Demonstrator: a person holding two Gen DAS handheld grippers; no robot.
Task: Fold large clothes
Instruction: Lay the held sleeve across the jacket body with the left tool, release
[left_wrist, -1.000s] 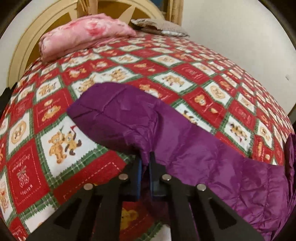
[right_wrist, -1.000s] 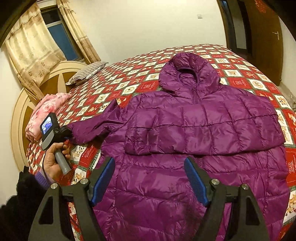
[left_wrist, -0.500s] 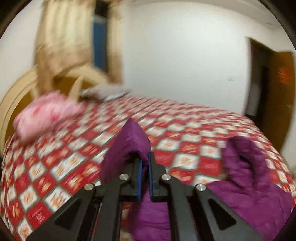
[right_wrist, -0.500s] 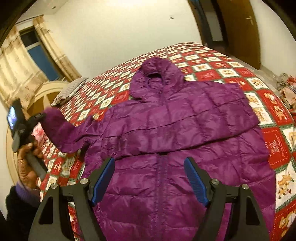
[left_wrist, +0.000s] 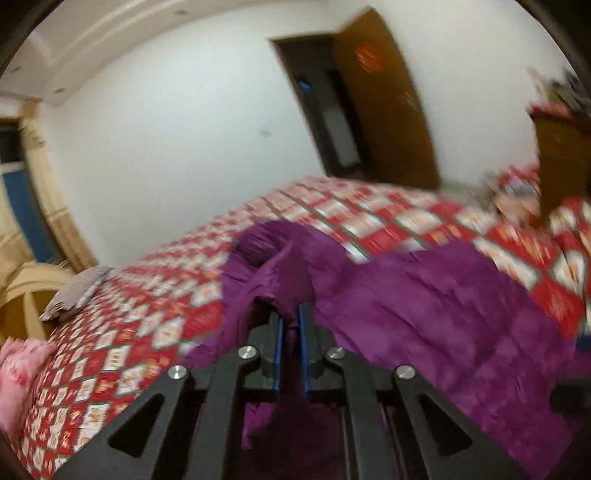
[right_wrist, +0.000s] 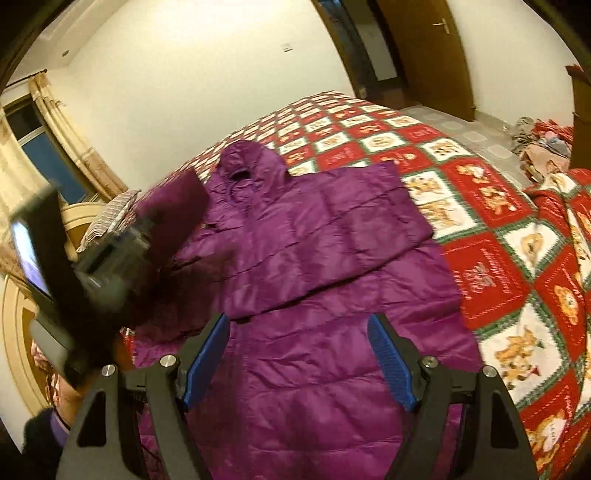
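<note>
Left hand-held gripper (left_wrist: 290, 332) is clamped on the jacket's left sleeve (left_wrist: 280, 273), lifted over the body. Jacket (right_wrist: 314, 266) lies front-up on the bed (right_wrist: 491, 229), hood far, the other sleeve already crossed over the chest. Step: lay this sleeve across too. Do it well: carry it level, keep the cuff taut, land it parallel on the folded sleeve, then let go. Right hand-held gripper (right_wrist: 299, 354) hangs over the near hem, jaws apart, nothing in them. Versus a second ago: sleeve was flat on the bed at left; now it is up and swung right over the jacket.
</note>
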